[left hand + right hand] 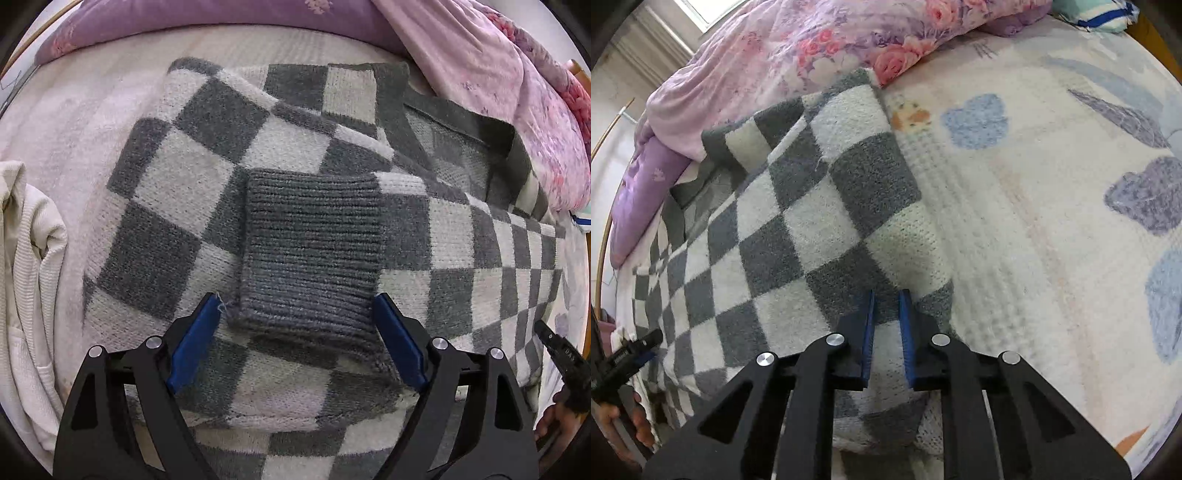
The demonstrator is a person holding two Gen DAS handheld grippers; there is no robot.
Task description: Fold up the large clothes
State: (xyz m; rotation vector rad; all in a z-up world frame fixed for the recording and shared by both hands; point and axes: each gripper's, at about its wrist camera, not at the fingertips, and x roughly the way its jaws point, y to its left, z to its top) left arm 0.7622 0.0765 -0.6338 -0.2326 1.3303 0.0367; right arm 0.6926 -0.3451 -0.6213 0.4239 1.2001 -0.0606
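In the left wrist view, the checkered sweater (207, 177) lies spread on the bed (92, 110), and its grey ribbed cuff (310, 254) lies directly ahead of the left gripper (297, 314), between the two blue fingers (195, 339). The fingers are wide apart, one on each side of the cuff's near end, and they hold nothing; I cannot tell if they touch the knit. The sleeve is folded inward over the body of the sweater. The long axis of the cuff runs from near to far, almost along the line of the fingers, and its open end points toward the camera. A cream garment (26, 295) lies at the left edge, apart from the sweater, and a pink floral quilt (517, 92) is bunched at the far right, touching the sweater's far corner. In the right wrist view, the right gripper (886, 299) is at the near right edge of the sweater, next to the printed bed sheet (1052, 221). Its fingers are close together with a fold of the checkered knit between them, so I judge that they are clamped on the sweater's edge. From here the long axis of the sweater runs from the fingers away to the far left, toward the quilt. The left gripper is the nearer one to the cuff, so the coming move probably depends on it closing across the cuff, while the right one keeps its edge.
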